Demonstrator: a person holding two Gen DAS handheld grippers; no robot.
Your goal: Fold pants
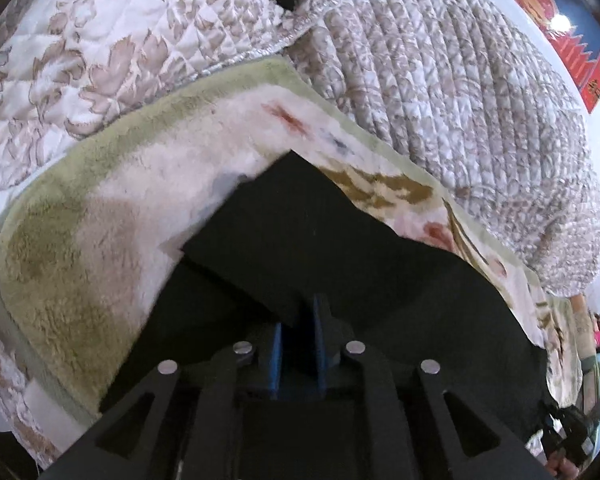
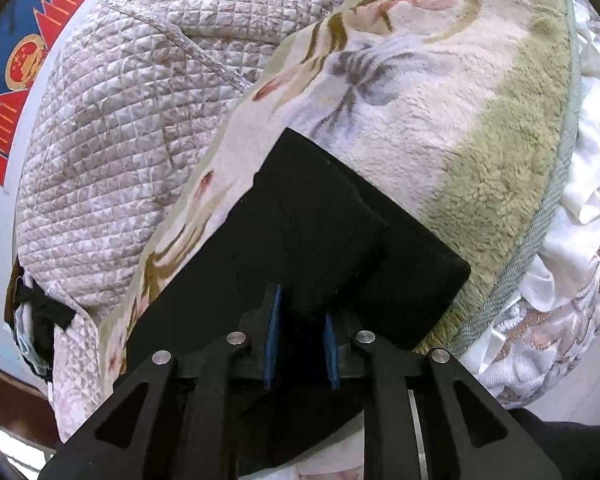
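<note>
Left wrist view: I see my left tool (image 1: 299,332) with its blue-padded fingers (image 1: 276,360) drawn narrow, a fold of the black pants (image 1: 300,216) pinched between them. The pants lie on a plush floral blanket (image 1: 100,216) with a green border, which is spread over a quilted bedspread (image 1: 440,92) on the bed. A corner of the dark fabric points away from the tool, towards the far edge of the blanket. Right wrist view: my right tool (image 2: 300,340) also has its blue pads (image 2: 271,344) set close together, with black cloth bunched between them, so both tools hold the garment. Here the pants (image 2: 320,208) appear as a layered, roughly rectangular stack with a squared corner resting on the blanket (image 2: 440,128). A red-and-blue poster (image 2: 20,60) hangs on the wall beyond the bedspread (image 2: 112,132).
</note>
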